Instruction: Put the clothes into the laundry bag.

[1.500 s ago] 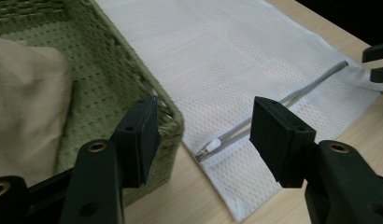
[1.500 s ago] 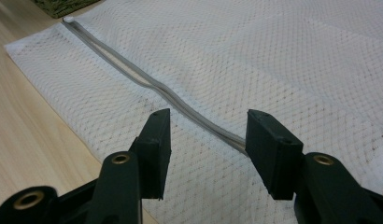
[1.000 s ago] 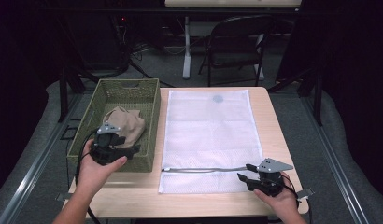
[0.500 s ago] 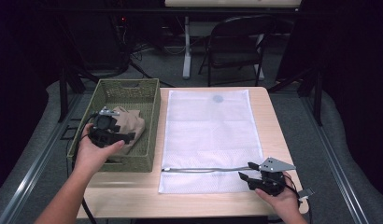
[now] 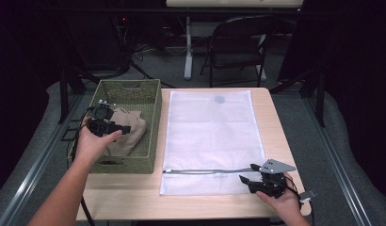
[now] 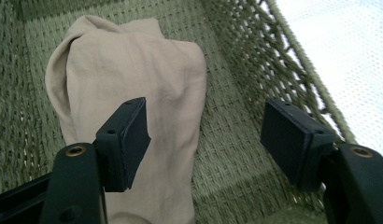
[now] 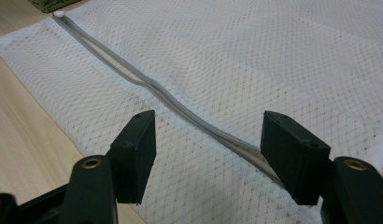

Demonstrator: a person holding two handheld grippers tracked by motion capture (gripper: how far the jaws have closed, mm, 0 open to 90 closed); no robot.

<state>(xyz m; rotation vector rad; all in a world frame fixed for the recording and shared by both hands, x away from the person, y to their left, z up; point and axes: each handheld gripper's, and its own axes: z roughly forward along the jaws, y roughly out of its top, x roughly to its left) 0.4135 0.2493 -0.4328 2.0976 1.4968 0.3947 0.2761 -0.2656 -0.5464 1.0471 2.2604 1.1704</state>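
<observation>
Left hand-held gripper [image 5: 126, 128]: jaws apart with nothing between them — held over the basket at the left of the high view, pointing toward the right of the frame above the cloth. In the left gripper view [image 6: 206, 140] its two black pads stand clear of the fabric.
Beige cloth [image 5: 127, 136]: lies crumpled inside the basket, toward its near half; in the left gripper view [image 6: 133, 98] it fills the upper left and centre, rumpled against the woven floor.
Woven green basket [image 5: 153, 101]: sits on the left part of the surface, its right wall just beside the mesh bag's left edge.
White mesh bag [image 5: 212, 136]: lies flat at the centre of the high view, long side running away from the person.
Grey zipper [image 5: 205, 171]: runs across the bag's near end; in the right gripper view [image 7: 180, 109] it slants from the upper left down to the right pad.
Right hand-held gripper [image 5: 245, 179]: at the lower right of the high view, low over the bag's near right corner. Its jaws have just been opening and stand wide [image 7: 208, 149] — the zipper runs between them, gripped by neither pad.
Surface [image 5: 134, 197]: pale wood, bare along the near edge.
</observation>
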